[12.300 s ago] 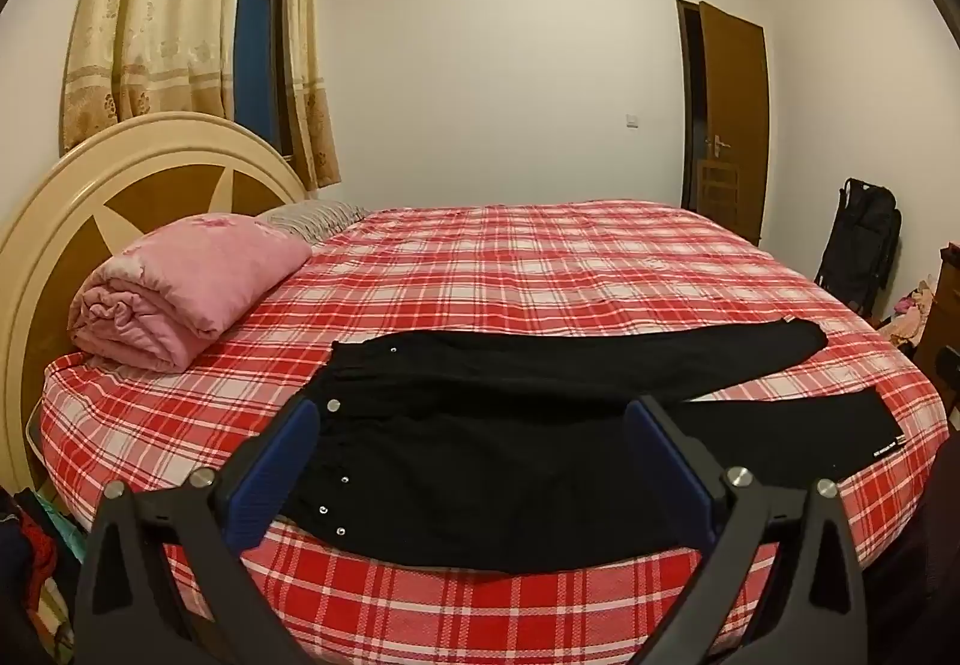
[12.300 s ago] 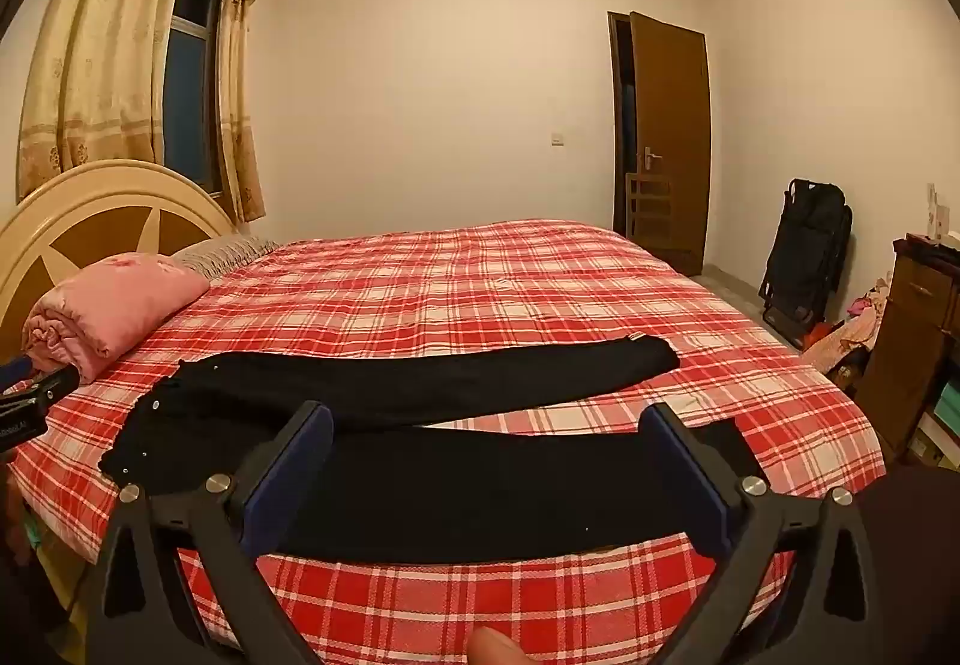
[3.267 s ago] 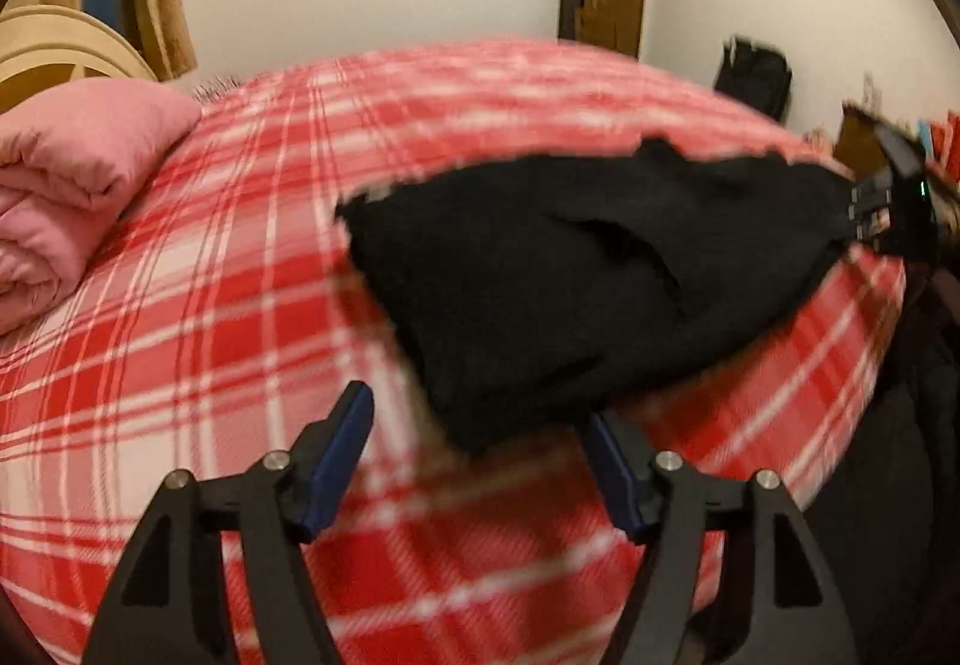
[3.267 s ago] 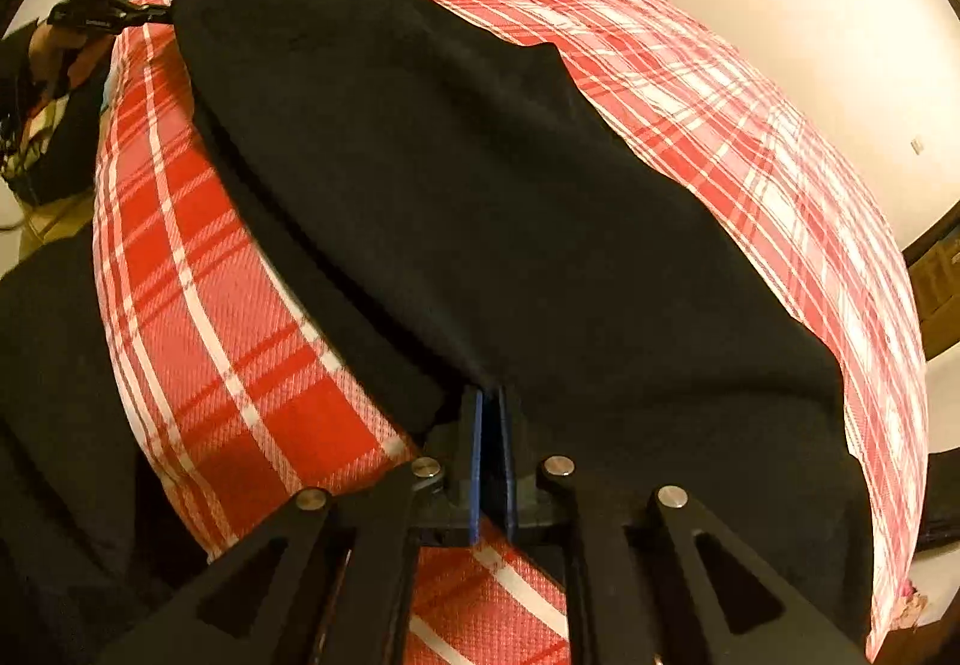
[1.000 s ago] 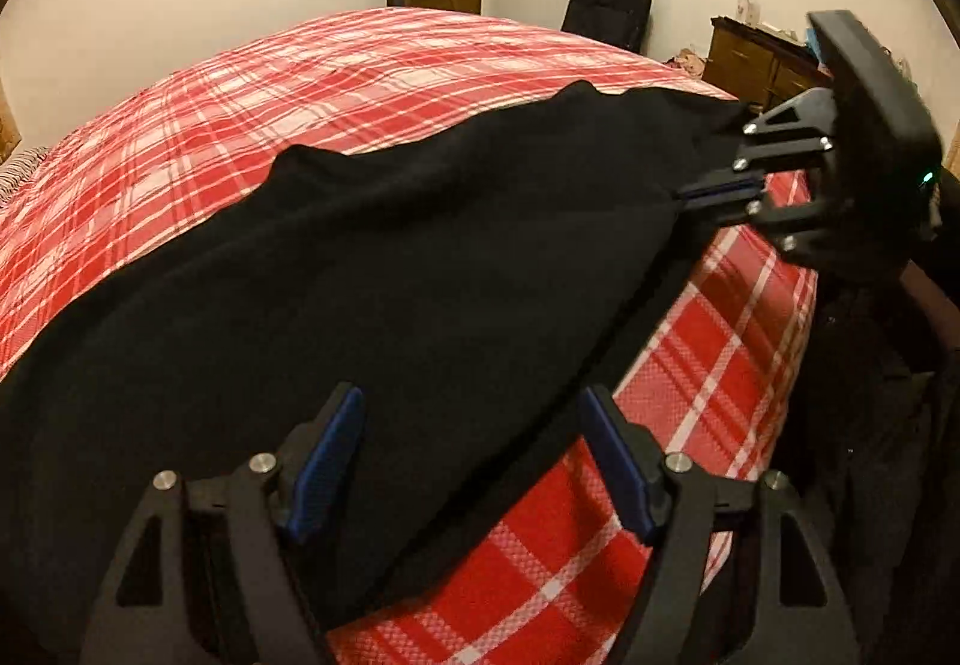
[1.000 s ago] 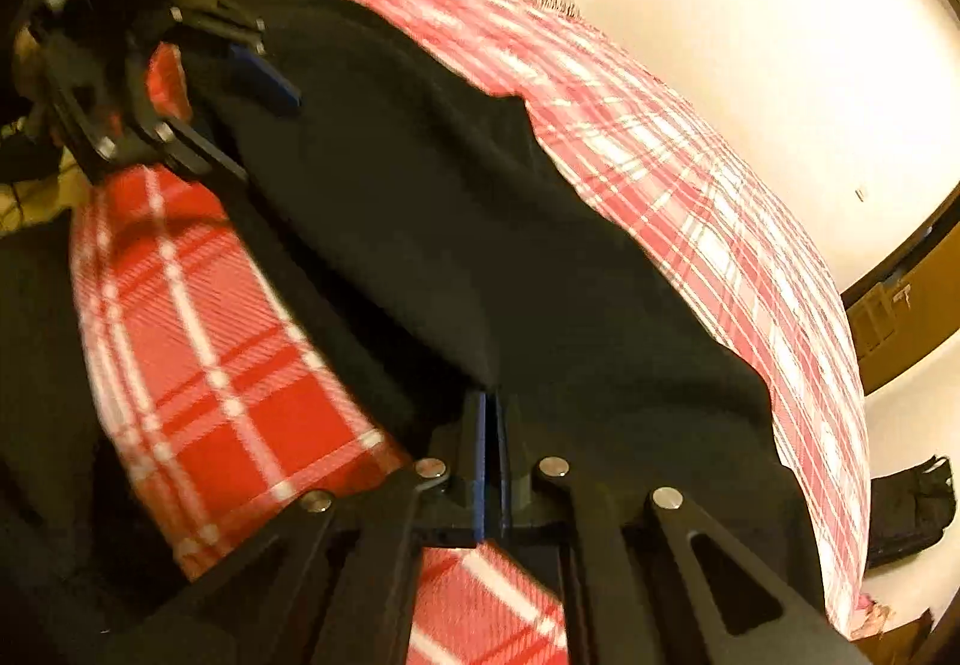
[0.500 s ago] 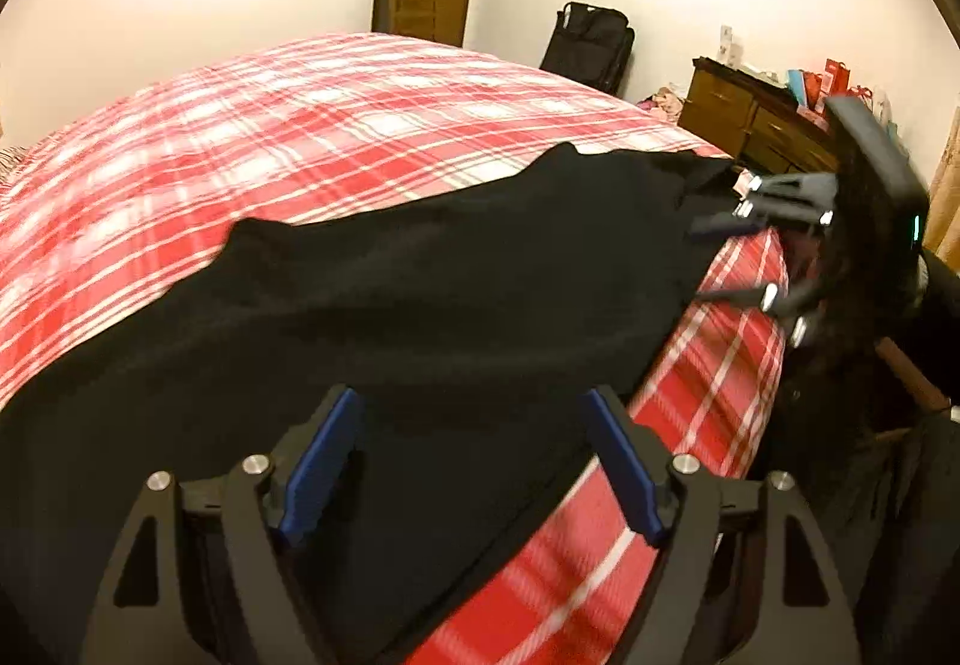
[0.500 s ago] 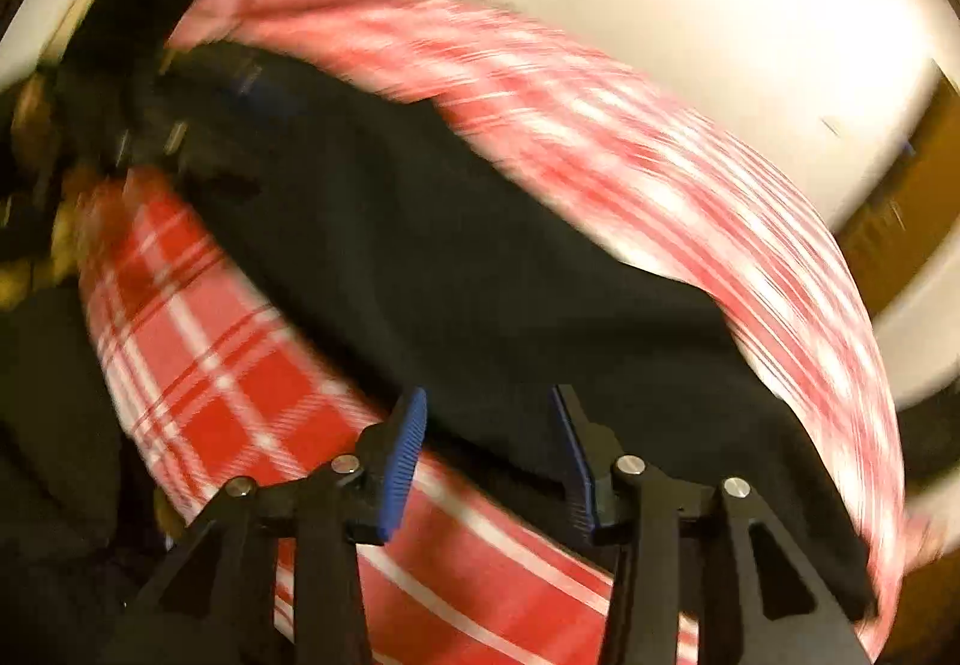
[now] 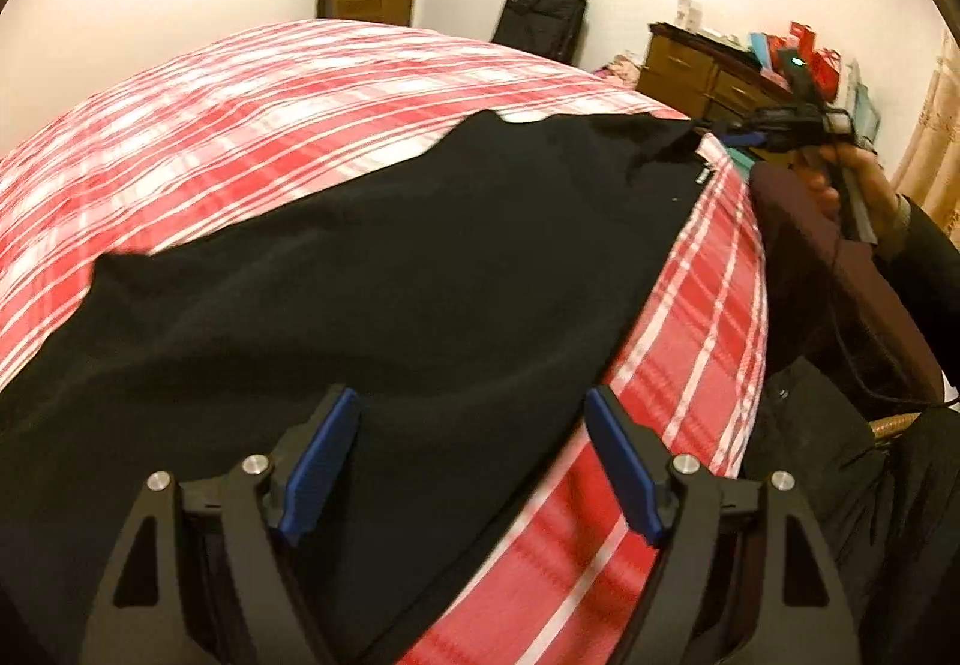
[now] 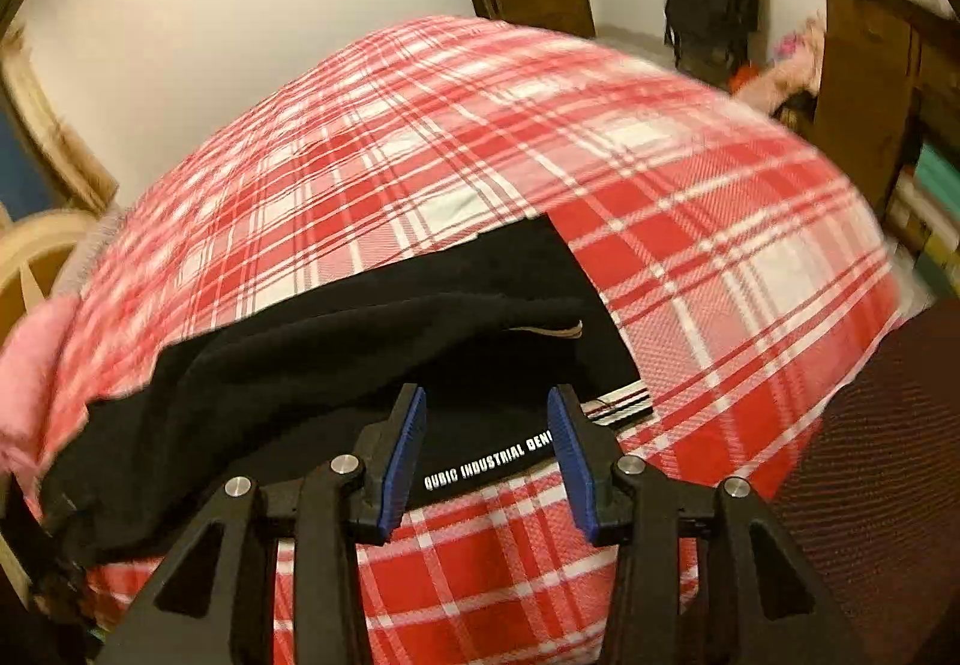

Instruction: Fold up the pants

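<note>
Pants (image 9: 372, 305): waist end runs off the left and bottom edges of the left wrist view.
Printed hem text (image 10: 489, 461): cut short behind the right gripper's (image 10: 487, 455) right finger.
Bedspread (image 10: 540, 137): plaid smeared by motion blur toward the far edge.
Dresser (image 9: 708, 77): items on top too small to identify.
Right gripper in the left wrist view: jaws too small to judge.

One pair of pants (image 9: 372, 269) — one bed (image 9: 252, 125), two tools.
</note>
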